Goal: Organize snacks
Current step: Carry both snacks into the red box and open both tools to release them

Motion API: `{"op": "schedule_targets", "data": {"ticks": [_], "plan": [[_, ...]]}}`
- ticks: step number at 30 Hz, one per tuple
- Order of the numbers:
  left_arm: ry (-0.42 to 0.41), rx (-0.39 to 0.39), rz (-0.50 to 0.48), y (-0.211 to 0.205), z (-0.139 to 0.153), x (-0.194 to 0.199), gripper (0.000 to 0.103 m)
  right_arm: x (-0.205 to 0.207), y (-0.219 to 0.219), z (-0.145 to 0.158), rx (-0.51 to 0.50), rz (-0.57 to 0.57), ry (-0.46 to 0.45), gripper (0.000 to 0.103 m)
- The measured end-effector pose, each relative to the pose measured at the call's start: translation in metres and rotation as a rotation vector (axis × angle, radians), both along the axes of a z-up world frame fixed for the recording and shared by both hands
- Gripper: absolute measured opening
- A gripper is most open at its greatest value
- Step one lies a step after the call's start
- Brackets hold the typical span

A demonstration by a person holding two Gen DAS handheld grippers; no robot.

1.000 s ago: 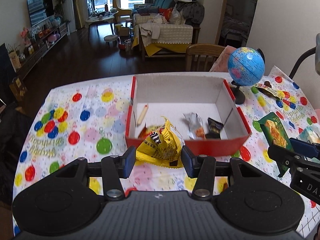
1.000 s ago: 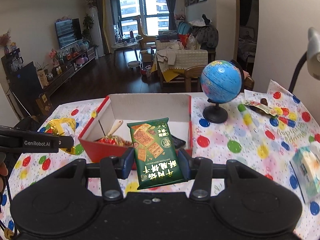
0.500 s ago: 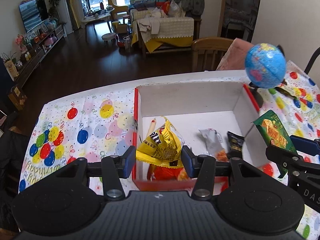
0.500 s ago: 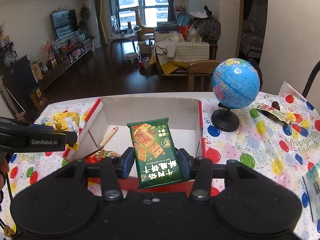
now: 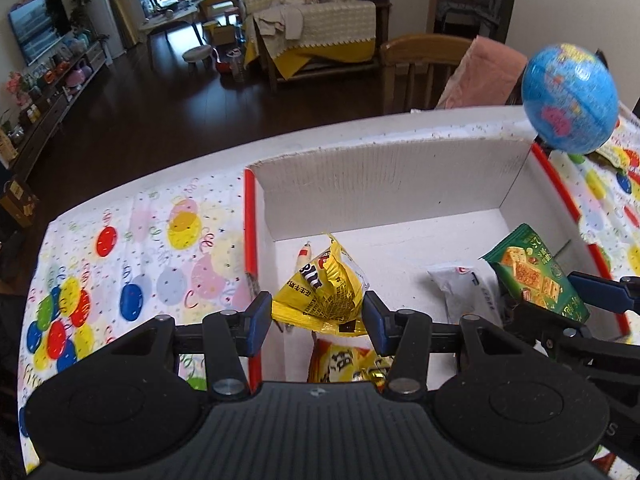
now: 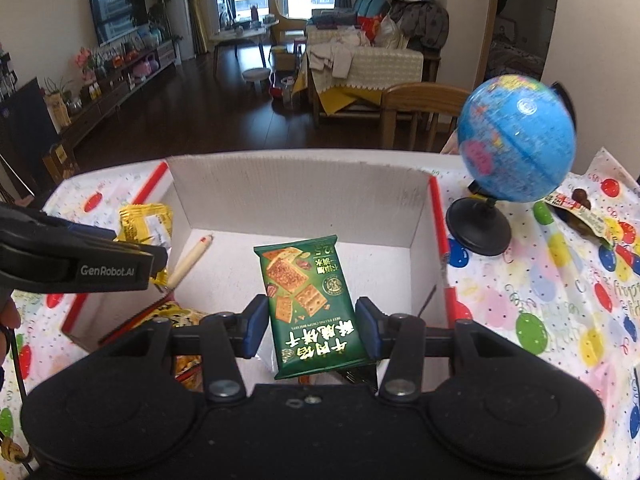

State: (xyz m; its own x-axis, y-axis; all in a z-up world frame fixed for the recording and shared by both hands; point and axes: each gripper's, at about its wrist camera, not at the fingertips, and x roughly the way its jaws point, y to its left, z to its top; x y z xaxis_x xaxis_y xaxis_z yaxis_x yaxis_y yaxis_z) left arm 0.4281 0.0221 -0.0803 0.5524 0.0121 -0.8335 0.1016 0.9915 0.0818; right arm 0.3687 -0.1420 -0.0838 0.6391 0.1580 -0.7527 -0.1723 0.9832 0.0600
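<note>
— What's in the cardboard box?

— A white packet, an orange-yellow snack bag at the near wall and a cream stick-shaped snack on the floor.

— And the claws?

— Both hang over the box on the worktop. The left claw grips a crumpled yellow candy bag; the right claw clamps a green cracker packet. A globe stands just beside the box.

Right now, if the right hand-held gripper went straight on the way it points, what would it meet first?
Probably the white floor of the box, bare just past the green cracker packet held by the right hand-held gripper. Depth is unclear.
</note>
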Motion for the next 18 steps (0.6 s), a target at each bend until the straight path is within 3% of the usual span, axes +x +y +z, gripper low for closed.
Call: {"op": "schedule_targets", "data": {"ticks": [9,18], "plan": [[0.073,0.04,-0.062,-0.014,-0.033,0.022,0.049,0.018,0.011,-0.026,-0.032,0.038,0.066,0.046],[0.094,0.044,-0.108,-0.025,-0.038,0.023,0.052,0.019,0.016,-0.03,-0.032,0.05,0.087,0.046]]}}
